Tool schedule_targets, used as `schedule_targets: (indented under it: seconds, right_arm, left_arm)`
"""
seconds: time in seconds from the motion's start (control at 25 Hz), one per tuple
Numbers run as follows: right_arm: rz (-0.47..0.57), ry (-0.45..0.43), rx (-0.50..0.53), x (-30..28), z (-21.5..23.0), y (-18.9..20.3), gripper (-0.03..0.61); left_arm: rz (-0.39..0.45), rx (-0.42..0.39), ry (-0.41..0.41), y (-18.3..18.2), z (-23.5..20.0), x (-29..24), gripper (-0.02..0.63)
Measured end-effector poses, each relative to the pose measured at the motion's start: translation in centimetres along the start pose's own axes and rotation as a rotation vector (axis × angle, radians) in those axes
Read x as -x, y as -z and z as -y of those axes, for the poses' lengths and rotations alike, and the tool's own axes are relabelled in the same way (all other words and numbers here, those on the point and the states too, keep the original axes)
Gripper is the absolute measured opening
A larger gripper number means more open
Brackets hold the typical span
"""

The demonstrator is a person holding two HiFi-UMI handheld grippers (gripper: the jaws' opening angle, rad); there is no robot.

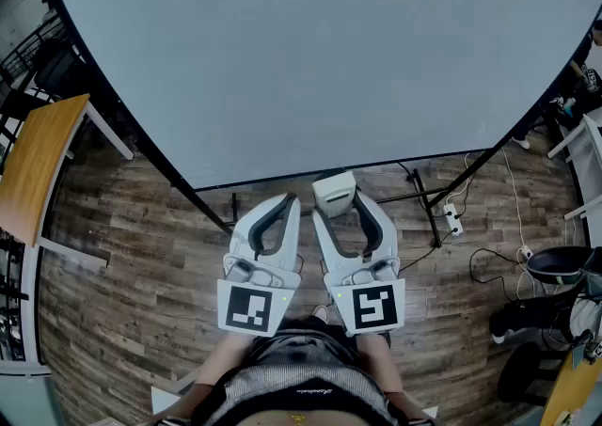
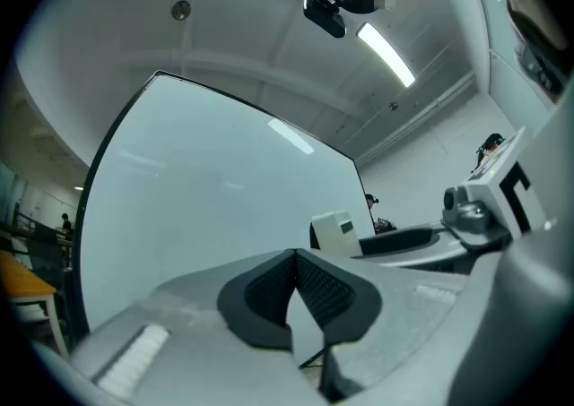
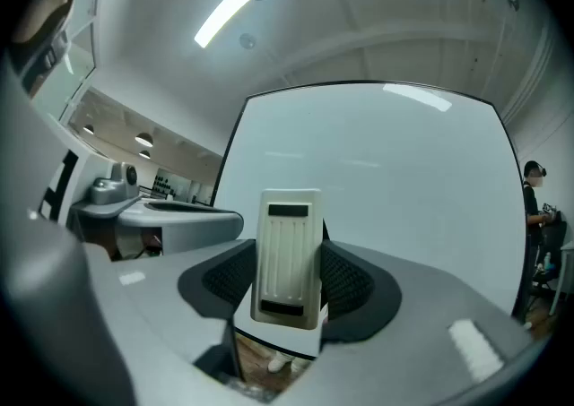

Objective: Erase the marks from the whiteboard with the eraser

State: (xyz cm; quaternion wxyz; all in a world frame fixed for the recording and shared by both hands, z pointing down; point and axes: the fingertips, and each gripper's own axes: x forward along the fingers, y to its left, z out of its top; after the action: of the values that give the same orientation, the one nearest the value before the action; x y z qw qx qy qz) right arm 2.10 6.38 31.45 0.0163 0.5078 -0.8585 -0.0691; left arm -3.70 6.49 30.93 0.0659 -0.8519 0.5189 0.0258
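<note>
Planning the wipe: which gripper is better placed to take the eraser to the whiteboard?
Right. The right gripper is shut on the eraser and faces the whiteboard; the left gripper is shut on nothing. No marks show on the board.

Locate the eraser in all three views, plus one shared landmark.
Head view: eraser at centre, in the right tool, below the lower edge of the whiteboard.
Left gripper view: eraser right of centre, a small white block near the whiteboard's right edge.
Right gripper view: eraser at centre, upright between the jaws.
Shared landmark: the whiteboard, large in all three.
</note>
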Motion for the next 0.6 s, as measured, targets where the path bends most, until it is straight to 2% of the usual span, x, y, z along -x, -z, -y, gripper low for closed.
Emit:
schedule_targets:
  seconds: [0.36, 0.6]
  right_arm:
    - [0.013, -0.029, -0.003, 2.1, 2.1, -0.3, 0.233]
    - [-0.010, -0.067, 0.028, 2.1, 3.7, 0.8, 0.233]
  left_arm:
    - [-0.006, 0.057, 0.025, 0.0, 3.3, -0.9, 0.005]
    - [-0.017, 0.065, -0.021, 0.8, 4.4, -1.6, 0.005]
